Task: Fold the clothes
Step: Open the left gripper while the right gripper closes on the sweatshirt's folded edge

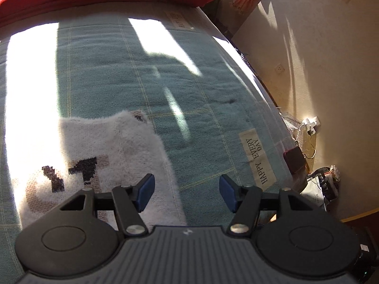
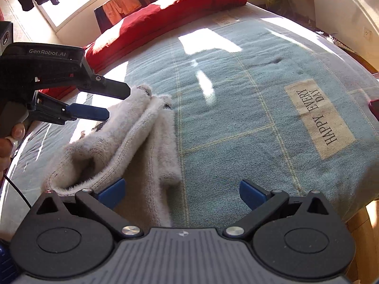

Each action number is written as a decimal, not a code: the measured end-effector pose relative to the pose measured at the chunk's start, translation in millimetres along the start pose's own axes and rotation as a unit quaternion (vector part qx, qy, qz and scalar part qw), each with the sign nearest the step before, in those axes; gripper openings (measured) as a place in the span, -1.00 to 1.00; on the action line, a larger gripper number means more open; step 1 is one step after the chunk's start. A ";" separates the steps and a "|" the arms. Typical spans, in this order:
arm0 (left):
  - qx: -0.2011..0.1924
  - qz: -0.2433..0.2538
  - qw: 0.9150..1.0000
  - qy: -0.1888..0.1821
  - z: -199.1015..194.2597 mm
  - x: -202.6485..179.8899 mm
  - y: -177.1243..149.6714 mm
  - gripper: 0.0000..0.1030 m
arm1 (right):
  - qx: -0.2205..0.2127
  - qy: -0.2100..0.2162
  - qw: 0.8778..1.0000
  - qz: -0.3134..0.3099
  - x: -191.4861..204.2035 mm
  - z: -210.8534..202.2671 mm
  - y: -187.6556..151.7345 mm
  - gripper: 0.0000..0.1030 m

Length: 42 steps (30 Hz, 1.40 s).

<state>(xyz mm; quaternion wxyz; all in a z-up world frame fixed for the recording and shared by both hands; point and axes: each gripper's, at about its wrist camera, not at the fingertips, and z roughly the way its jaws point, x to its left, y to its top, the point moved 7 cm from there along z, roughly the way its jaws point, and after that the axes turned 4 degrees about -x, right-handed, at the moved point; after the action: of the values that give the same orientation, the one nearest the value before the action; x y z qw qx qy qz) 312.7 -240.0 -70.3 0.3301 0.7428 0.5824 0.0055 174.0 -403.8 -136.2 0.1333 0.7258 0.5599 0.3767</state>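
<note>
We see a fluffy white sweater [image 2: 132, 142] with a brown and black knitted pattern lying on the bed [image 2: 236, 118], bunched into loose folds toward the bed's left side, partly in a sunlit patch. Our left gripper [image 1: 187, 193] hovers just above the sweater's right edge, its jaws spread wide and holding nothing; in the right wrist view the same gripper [image 2: 118, 103] sits by the sweater's far end. Our right gripper [image 2: 181, 193] is at the sweater's near end, jaws also wide, the left blue pad [image 2: 112, 193] touching the fabric. The bed's teal checked cover carries a "HAPPY EVERY DAY" label [image 2: 318, 118] near its right edge. A red duvet [image 2: 170, 16] lies across the far end.
</note>
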 end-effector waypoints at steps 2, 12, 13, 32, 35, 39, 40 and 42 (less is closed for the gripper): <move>-0.017 0.032 0.999 0.007 -18.7 3.5 -1.0 0.21 | -0.017 0.019 1.000 0.006 4.6 -9.3 6.6 0.99; -0.052 0.118 0.987 0.095 -88.4 69.9 -44.0 0.37 | 0.000 0.161 0.987 0.024 75.5 -4.8 14.6 0.23; -0.049 0.122 0.986 0.104 -92.4 78.3 -50.4 0.37 | 0.010 0.168 0.985 0.024 83.4 -1.6 11.5 0.23; -0.058 0.128 0.987 0.078 -114.8 124.3 -90.7 0.39 | 0.101 0.086 0.988 -0.073 94.4 31.9 -19.2 -0.70; -0.056 0.150 0.985 0.057 -107.5 112.0 -90.3 0.39 | 0.118 0.063 0.988 -0.073 78.9 48.0 -32.2 -0.68; -0.043 0.217 0.973 0.060 -90.4 92.1 -92.6 0.40 | 0.138 0.051 0.989 -0.028 53.2 73.7 -51.8 -0.64; -0.040 0.233 0.970 0.060 -86.3 86.7 -94.1 0.40 | 0.135 0.055 0.989 -0.020 50.8 74.9 -52.9 -0.63; -0.036 0.255 0.965 0.055 -78.3 76.9 -98.5 0.50 | 0.127 0.065 0.990 -0.008 47.1 76.1 -54.4 -0.63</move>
<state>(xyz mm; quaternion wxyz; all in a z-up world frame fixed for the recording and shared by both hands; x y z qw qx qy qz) 221.8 -125.1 -87.0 0.3116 0.8530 0.3905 0.1507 192.4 -325.1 -202.8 0.0062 0.7068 0.6162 0.3474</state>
